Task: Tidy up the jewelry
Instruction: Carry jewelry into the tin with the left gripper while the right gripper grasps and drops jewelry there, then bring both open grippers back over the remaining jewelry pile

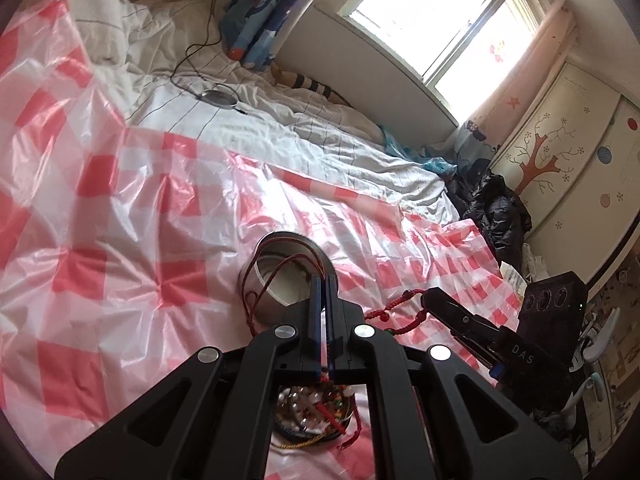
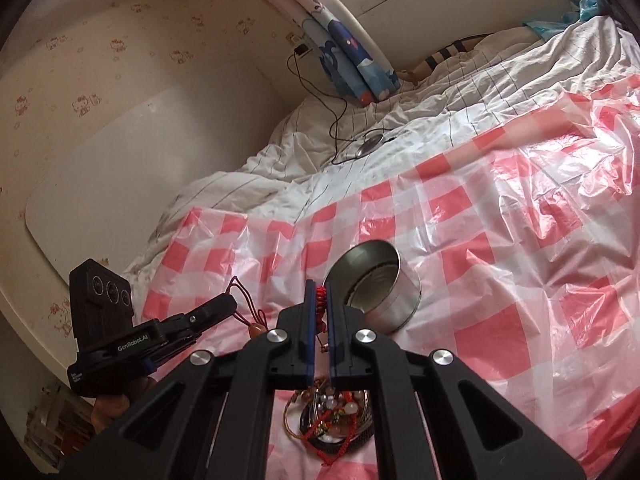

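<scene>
An empty silver tin (image 1: pixel 280 276) (image 2: pixel 380 292) lies tilted on the red-checked plastic sheet. My left gripper (image 1: pixel 323 280) is shut on a dark red cord (image 1: pixel 280 268) that loops in front of the tin; in the right wrist view the cord (image 2: pixel 248 312) hangs with an orange bead. My right gripper (image 2: pixel 320 292) is shut on a red braided cord (image 2: pixel 321 300), seen stretching to it in the left wrist view (image 1: pixel 396 306). A pile of beaded jewelry (image 1: pixel 316 412) (image 2: pixel 336 416) sits in a dish below both grippers.
The red-checked plastic sheet (image 2: pixel 500 240) covers a rumpled white bed (image 1: pixel 248 128). A black cable with a silver disc (image 1: pixel 218 98) lies on the bedding. Dark clothes (image 1: pixel 496 208) are heaped by a wardrobe at right.
</scene>
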Demonstrator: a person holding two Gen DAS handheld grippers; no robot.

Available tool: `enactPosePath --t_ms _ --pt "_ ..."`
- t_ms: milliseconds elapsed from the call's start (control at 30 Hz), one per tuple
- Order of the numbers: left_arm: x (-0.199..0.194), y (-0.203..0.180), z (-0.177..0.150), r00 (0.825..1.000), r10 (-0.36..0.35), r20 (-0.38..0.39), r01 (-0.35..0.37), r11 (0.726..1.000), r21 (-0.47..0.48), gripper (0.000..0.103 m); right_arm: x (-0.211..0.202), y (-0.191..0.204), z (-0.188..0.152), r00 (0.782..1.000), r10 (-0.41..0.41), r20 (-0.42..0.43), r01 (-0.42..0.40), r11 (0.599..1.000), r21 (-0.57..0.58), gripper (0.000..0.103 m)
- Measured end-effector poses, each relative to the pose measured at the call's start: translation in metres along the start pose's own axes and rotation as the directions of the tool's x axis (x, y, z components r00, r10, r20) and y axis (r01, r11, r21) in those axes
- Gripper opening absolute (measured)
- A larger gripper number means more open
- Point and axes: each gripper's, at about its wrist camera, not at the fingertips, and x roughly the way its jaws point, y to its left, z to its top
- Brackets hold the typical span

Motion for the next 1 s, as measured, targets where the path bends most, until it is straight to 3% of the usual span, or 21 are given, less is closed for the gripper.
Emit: enactPosePath --t_ms 200,267,333,400,433,467,533,567,600,800,1000 --pt "0.042 -0.018 0.035 1.0 -0.019 0.01 0.019 0.999 0.035 0.002 0.021 -0.011 0.025 0.999 -0.024 0.028 0.023 0.999 0.022 0.006" --pt "0.072 -0.014 0.037 0.996 0.022 -0.086 -0.019 0.999 0.035 0.004 0.034 -0.011 0.031 0.999 -0.043 0.017 0.042 0.999 0.01 0.006" --pt "0.096 -0.005 0.032 0.977 0.131 -0.167 -0.127 0.991 0.035 0.009 0.049 -0.012 0.035 0.998 -0.058 -0.01 0.058 0.998 -0.001 0.006" --pt "0.1 0.002 0.03 0.966 0.171 -0.195 -0.17 0.985 0.021 0.033 0.066 -0.014 0.035 0.997 -0.061 -0.047 0.06 0.998 -0.005 0.006" --pt "0.094 0.002 0.032 0.972 0.169 -0.166 -0.168 0.986 0.016 0.038 0.077 -0.015 0.035 0.995 -0.06 -0.074 0.06 0.998 -0.006 0.006" --pt "0.083 0.0 0.035 0.977 0.177 -0.118 -0.176 0.984 0.02 0.051 0.087 -0.016 0.033 0.992 -0.069 -0.105 0.069 0.998 -0.007 0.006" --pt "0.061 -0.002 0.038 0.979 0.198 -0.04 -0.197 0.98 0.023 0.063 0.106 -0.022 0.026 0.975 -0.136 -0.174 0.136 0.991 -0.011 0.016" --pt "0.051 -0.001 0.038 0.98 0.198 -0.02 -0.197 0.98 0.017 0.066 0.108 -0.024 0.023 0.97 -0.159 -0.185 0.16 0.987 -0.014 0.04" --pt "0.043 0.001 0.038 0.982 0.191 -0.014 -0.191 0.982 0.01 0.067 0.104 -0.025 0.022 0.969 -0.177 -0.173 0.176 0.984 -0.019 0.054" --pt "0.02 0.012 0.024 0.977 0.184 -0.105 -0.18 0.983 0.047 0.068 0.049 -0.036 0.022 0.984 -0.164 -0.073 0.169 0.984 0.064 0.063" --pt "0.019 0.03 -0.015 0.948 0.171 -0.268 -0.157 0.985 0.075 0.068 -0.005 -0.038 -0.01 0.987 -0.148 -0.059 0.155 0.98 0.124 0.066"
